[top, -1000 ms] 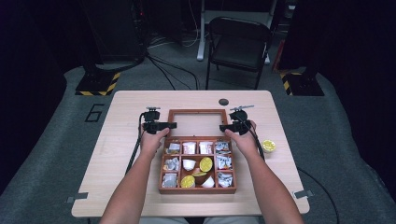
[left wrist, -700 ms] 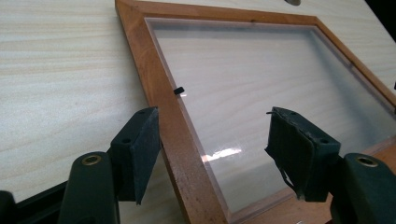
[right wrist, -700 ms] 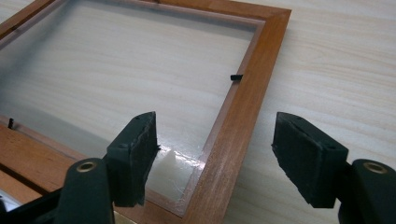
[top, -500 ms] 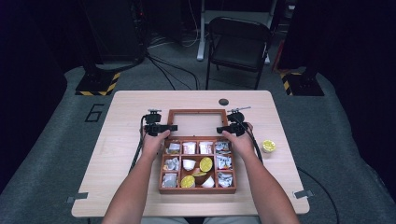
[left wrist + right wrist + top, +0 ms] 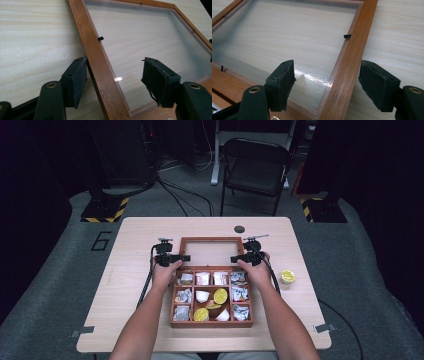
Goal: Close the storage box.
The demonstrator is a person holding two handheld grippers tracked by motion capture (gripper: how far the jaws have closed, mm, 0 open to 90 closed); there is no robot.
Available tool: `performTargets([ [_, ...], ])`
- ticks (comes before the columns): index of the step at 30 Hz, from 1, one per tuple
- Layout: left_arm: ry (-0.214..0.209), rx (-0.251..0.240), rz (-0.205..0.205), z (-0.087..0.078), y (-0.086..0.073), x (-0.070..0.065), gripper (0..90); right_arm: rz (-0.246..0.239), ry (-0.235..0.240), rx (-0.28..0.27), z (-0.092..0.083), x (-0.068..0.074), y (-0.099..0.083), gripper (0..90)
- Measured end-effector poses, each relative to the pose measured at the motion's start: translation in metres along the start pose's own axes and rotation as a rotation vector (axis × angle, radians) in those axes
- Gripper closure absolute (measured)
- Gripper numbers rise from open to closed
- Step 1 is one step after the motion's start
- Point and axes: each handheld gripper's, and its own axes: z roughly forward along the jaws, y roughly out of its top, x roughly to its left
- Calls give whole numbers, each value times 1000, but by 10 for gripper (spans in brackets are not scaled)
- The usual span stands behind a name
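A wooden box (image 5: pixel 211 324) with several compartments of wrapped packets and yellow cups sits at the table's front centre. Its lid (image 5: pixel 212 240), a wooden frame around a clear pane (image 5: pixel 150 32), lies open on the table behind it. My left gripper (image 5: pixel 184 257) (image 5: pixel 115 72) is open and straddles the lid's left rail (image 5: pixel 97 62), one pad just outside the rail and one over the pane. My right gripper (image 5: pixel 235 258) (image 5: pixel 330 75) is also open and straddles the right rail (image 5: pixel 352 50) the same way. Neither pair of pads is pressed onto the wood.
A small yellow cup (image 5: pixel 287 276) stands on the table (image 5: pixel 140 235) to the right of the box. A black round disc (image 5: pixel 239 229) lies behind the lid. Past the far edge of the table stands a black folding chair (image 5: pixel 255 167).
Both grippers have edged a little inward and toward the person along the lid's side rails. The lid and box have not moved.
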Motion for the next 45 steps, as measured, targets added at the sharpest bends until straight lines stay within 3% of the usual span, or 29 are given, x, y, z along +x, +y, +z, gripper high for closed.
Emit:
performTargets([
  [12, -21, -2, -32, 3, -1, 3, 355, 35, 44, 8, 2, -6, -1, 266],
  [24, -16, 2, -36, 2, 0, 4, 375, 77, 83, 18, 5, -12, 0, 263],
  [31, -8, -14, -39, 2, 1, 2, 386, 83, 69, 11, 5, -11, 0, 288],
  [33, -3, -12, -17, 0, 2, 3, 400, 83, 64, 6, 4, -12, 0, 323],
  [45, -10, -56, -30, -7, 5, 0, 409, 83, 50, -21, -2, -12, 3, 385],
])
